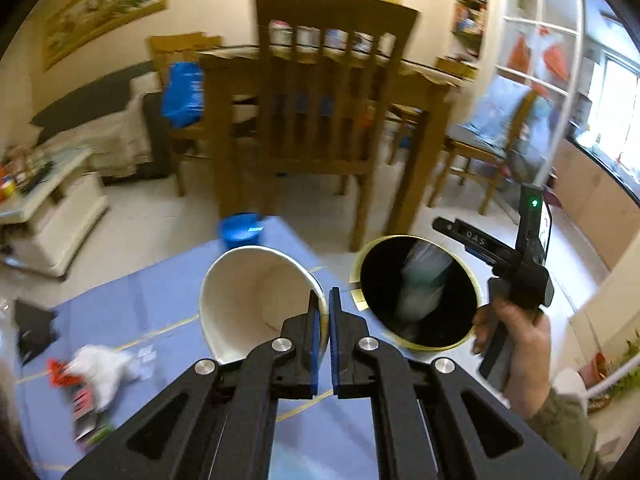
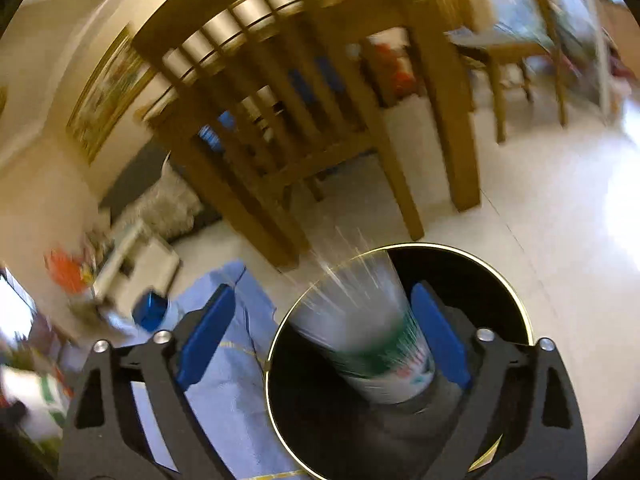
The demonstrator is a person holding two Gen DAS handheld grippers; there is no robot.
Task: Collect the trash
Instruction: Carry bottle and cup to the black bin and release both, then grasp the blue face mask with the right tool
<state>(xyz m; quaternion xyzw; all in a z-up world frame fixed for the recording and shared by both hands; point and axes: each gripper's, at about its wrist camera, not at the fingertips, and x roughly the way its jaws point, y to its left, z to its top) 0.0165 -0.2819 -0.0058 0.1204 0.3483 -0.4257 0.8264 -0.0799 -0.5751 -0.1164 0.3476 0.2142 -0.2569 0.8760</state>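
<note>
My left gripper was clamped on the rim of a white paper bowl above the blue mat. My right gripper stood wide open over the black bin, with a blurred plastic cup loose between its pads, inside the bin's mouth.

You face a wooden chair at twelve o'clock, cream wall behind. Pale tiled floor; bright window at two o'clock.
</note>
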